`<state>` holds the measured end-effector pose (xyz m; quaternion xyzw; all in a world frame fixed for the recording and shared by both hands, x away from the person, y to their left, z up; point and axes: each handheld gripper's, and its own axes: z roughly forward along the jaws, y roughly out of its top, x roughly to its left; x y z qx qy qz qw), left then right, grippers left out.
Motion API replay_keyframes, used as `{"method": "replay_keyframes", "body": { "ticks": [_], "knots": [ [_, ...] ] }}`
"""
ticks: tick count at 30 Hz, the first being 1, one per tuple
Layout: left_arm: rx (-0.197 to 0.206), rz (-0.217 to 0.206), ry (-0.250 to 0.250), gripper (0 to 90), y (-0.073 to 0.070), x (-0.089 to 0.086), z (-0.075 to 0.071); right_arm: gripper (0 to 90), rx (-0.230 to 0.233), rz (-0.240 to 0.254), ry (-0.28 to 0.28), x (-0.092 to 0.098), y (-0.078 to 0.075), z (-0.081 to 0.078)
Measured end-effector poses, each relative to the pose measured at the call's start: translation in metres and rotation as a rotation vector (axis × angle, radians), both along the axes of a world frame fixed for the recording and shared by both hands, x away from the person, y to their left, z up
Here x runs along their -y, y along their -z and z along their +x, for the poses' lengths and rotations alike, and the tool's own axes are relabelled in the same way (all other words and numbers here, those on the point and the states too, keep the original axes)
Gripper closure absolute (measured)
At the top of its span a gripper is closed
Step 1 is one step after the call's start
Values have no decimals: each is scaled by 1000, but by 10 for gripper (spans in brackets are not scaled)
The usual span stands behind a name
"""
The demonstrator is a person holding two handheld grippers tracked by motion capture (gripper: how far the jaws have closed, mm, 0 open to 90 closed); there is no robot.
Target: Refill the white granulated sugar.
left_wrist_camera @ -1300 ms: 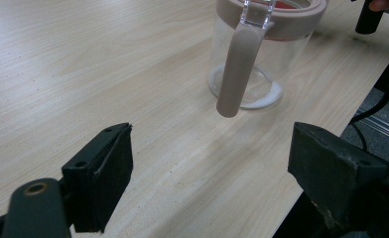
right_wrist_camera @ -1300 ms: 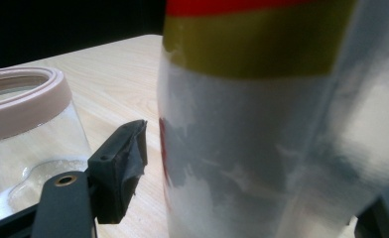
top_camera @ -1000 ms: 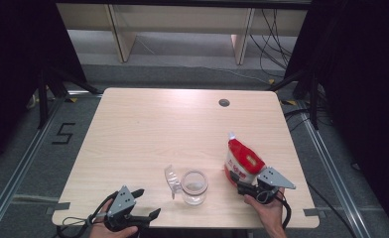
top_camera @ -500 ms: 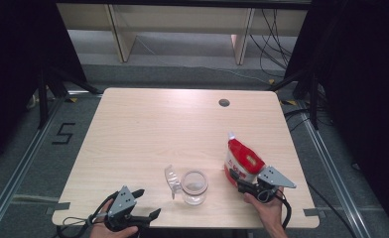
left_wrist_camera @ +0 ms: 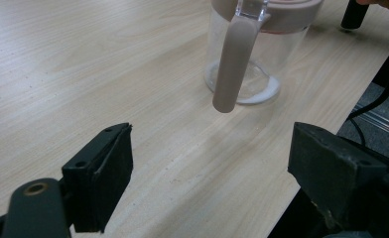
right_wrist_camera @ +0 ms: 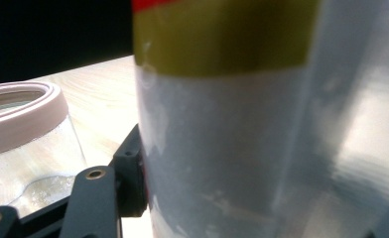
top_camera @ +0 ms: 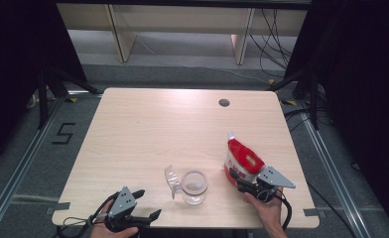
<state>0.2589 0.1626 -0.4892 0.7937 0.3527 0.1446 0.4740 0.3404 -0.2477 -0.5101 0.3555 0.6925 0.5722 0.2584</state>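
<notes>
Your right hand-held gripper (top_camera: 246, 184) has just been closing its jaws on the base of the red and white pouch (top_camera: 242, 161); in the right gripper view the pouch (right_wrist_camera: 262, 124) sits between the pads, the left pad against it, so you seem to have a grasp forming near the desk's front right corner. The pouch stands upright. Just beside it, toward the front edge's middle, waits the clear pitcher (top_camera: 193, 186), lid open. Your left hand-held gripper (top_camera: 142, 204) rests released at the front left, jaws wide.
</notes>
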Motion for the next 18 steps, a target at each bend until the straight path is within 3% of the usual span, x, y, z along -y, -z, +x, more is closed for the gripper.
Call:
{"method": "replay_keyframes", "body": {
  "ticks": [1, 2, 4, 12, 14, 16, 18],
  "knots": [
    [-1, 4, 1, 172, 0, 0, 0, 404, 4, -29, -4, 2, 0, 1],
    [-1, 6, 2, 172, 0, 0, 0, 409, 6, -11, -15, 2, 0, 2],
    [-1, 6, 3, 173, 0, 0, 0, 422, 2, -16, 7, 0, -1, 0],
    [5, -5, 1, 173, 0, -1, 0, 438, 2, -4, -15, 0, -2, 1],
    [-2, -2, 0, 173, 0, 0, 0, 438, -2, -2, 6, 1, -2, 0],
    [1, 1, 4, 173, 1, 0, 0, 438, 9, -38, -1, 3, -2, 0],
    [0, 7, 5, 173, 1, 0, 0, 437, 4, -2, 1, 1, 0, 0]
  ]
}}
